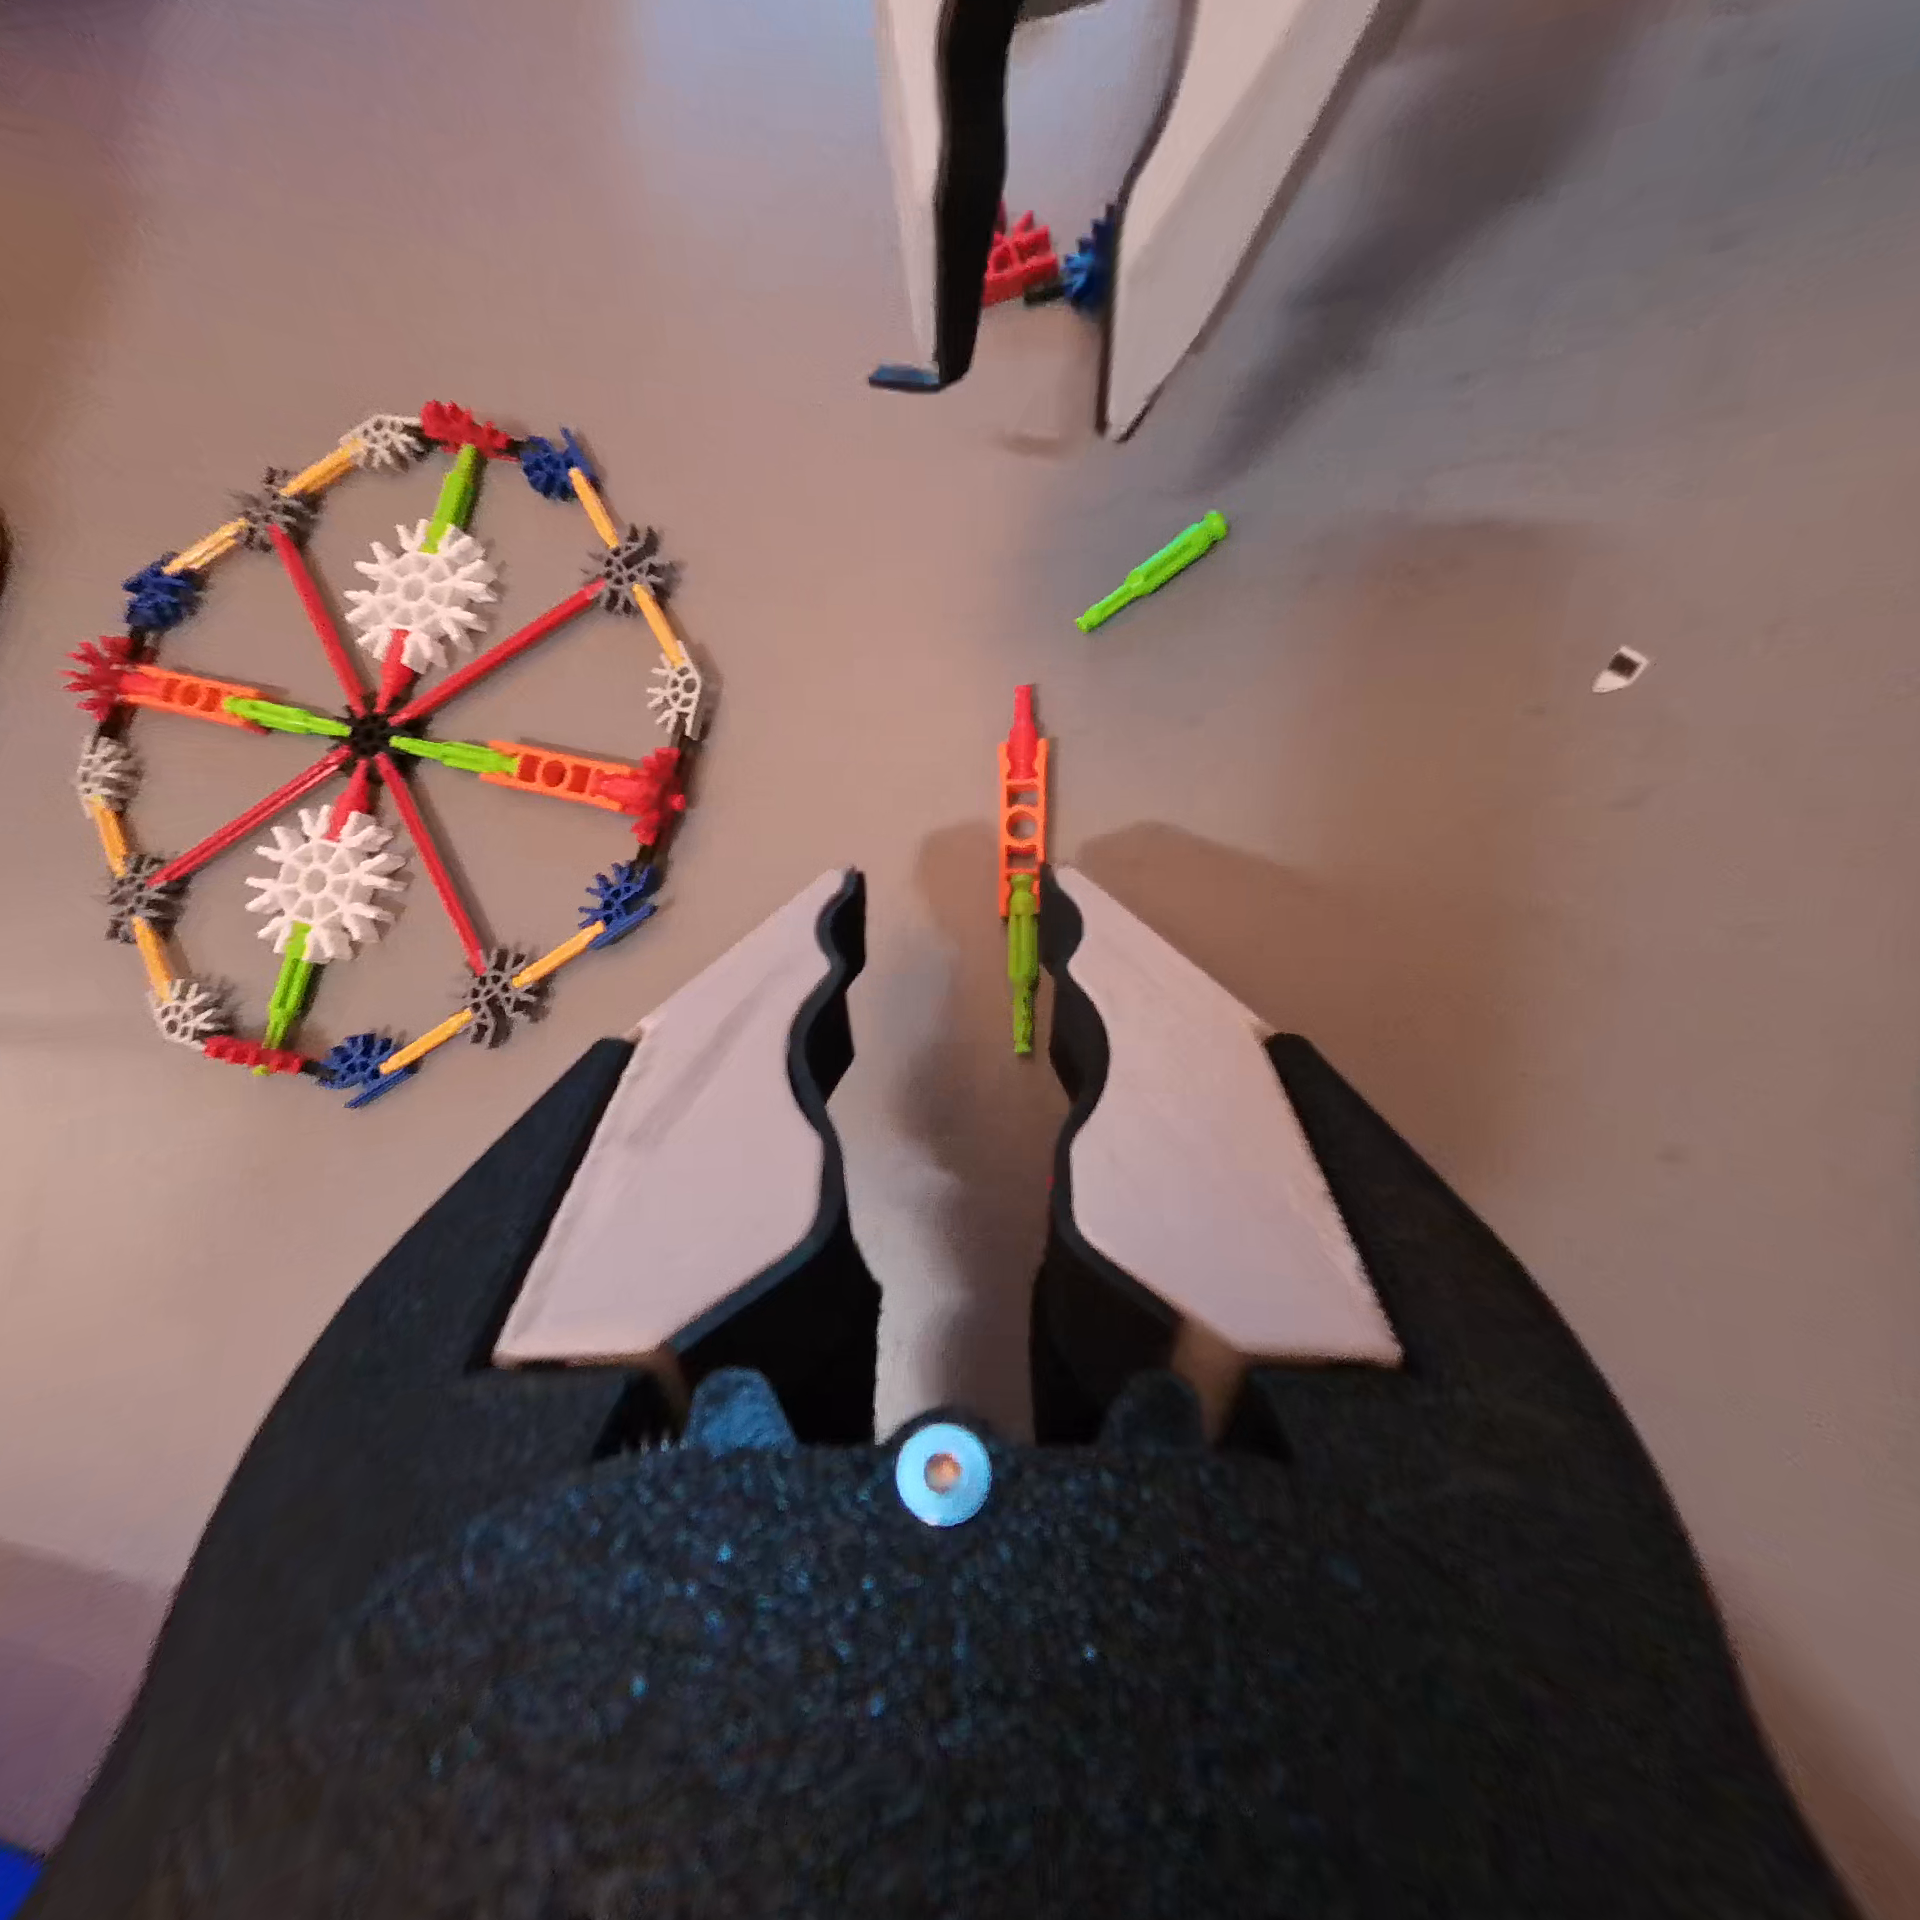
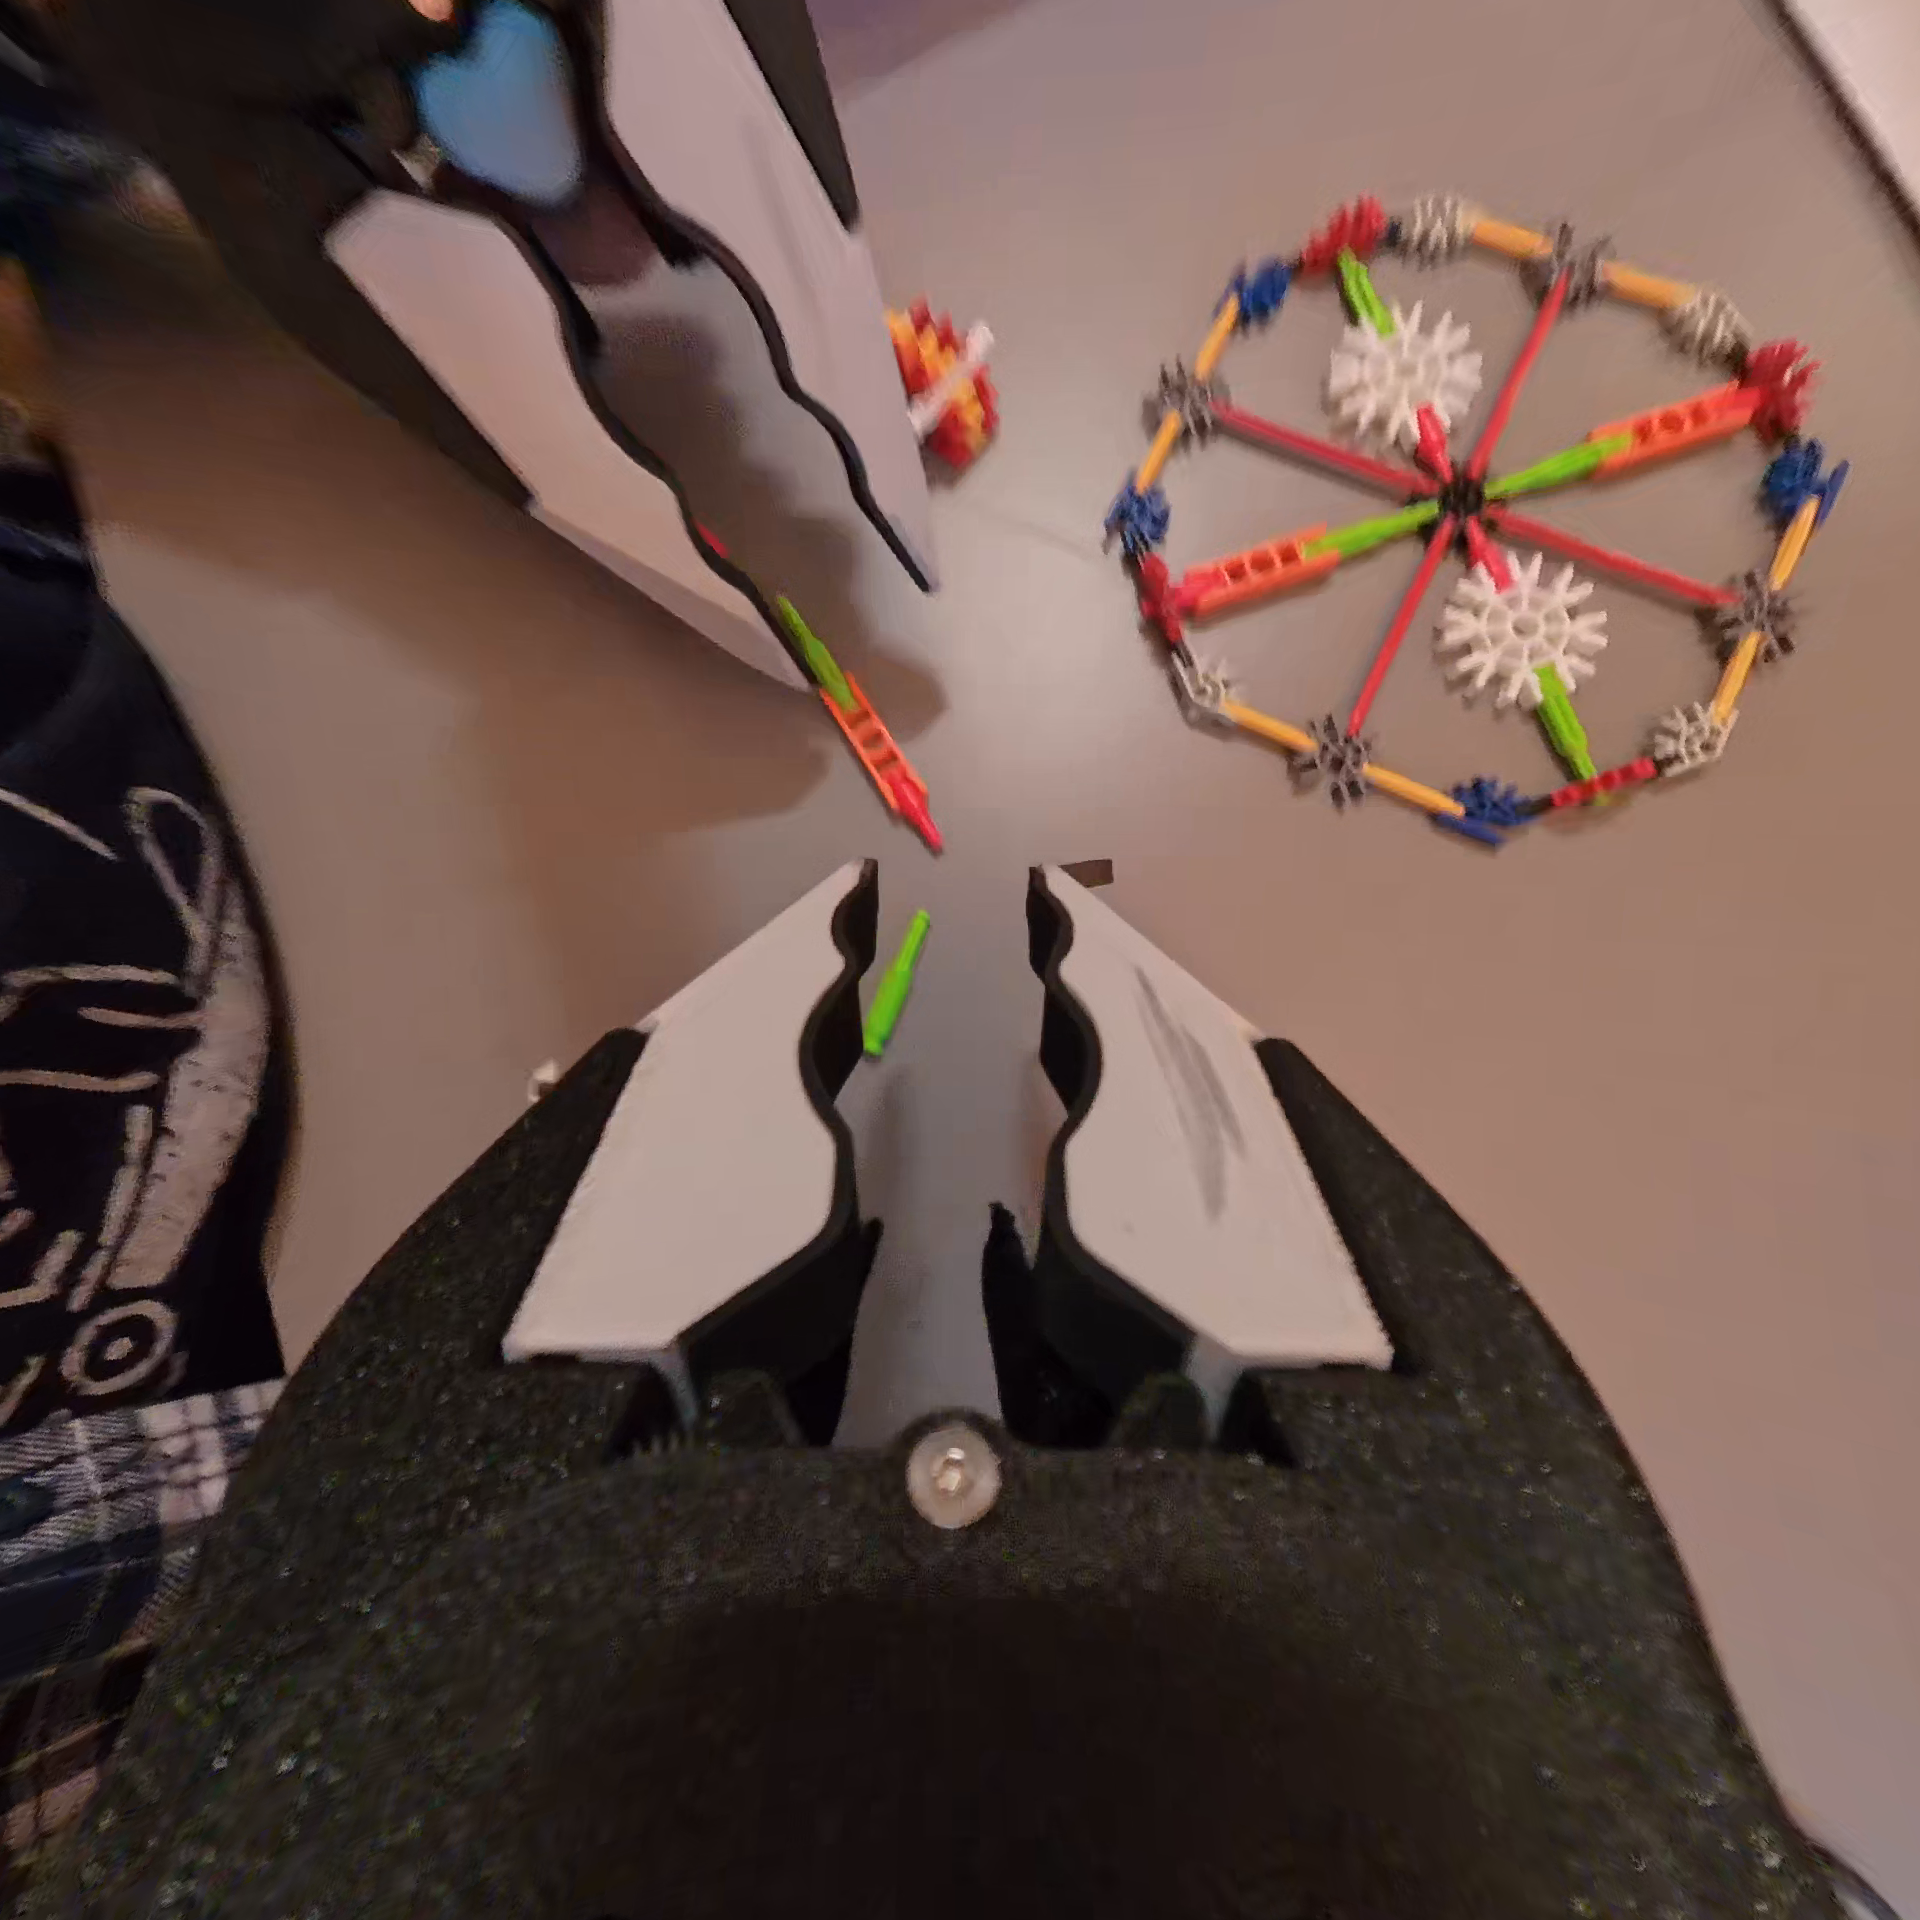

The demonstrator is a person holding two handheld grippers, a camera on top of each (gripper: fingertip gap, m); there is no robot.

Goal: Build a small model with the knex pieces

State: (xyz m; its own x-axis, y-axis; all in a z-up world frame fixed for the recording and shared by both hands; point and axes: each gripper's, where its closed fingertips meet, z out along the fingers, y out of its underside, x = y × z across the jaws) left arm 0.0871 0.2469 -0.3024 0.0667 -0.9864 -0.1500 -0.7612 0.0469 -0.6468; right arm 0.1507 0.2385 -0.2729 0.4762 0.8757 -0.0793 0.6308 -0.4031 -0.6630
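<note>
My left gripper point(image 1: 956, 883) is open just above the table. A short assembly point(image 1: 1023, 831) of a green rod, an orange connector and a red rod lies between its jaws, against the right finger's inner pad; it also shows in the right wrist view point(image 2: 873, 748). My right gripper point(image 2: 951, 878) is open, with a loose green rod point(image 2: 896, 982) lying between its jaws near the left finger. That rod also shows in the left wrist view point(image 1: 1153, 571). The right gripper point(image 1: 1039, 405) appears opposite in the left wrist view. The left gripper point(image 2: 862, 634) appears at upper left in the right wrist view.
A flat multicoloured wheel of rods and snowflake connectors point(image 1: 374, 727) lies left of the left gripper, and to the right in the right wrist view point(image 2: 1455, 499). A small red, orange and white cluster point(image 2: 945, 379) lies beyond. Red and blue connectors point(image 1: 1029, 260) sit behind the right gripper. A person's dark clothing point(image 2: 104, 1039) is at left. There is about 8 centimeters between the tips of the two grippers.
</note>
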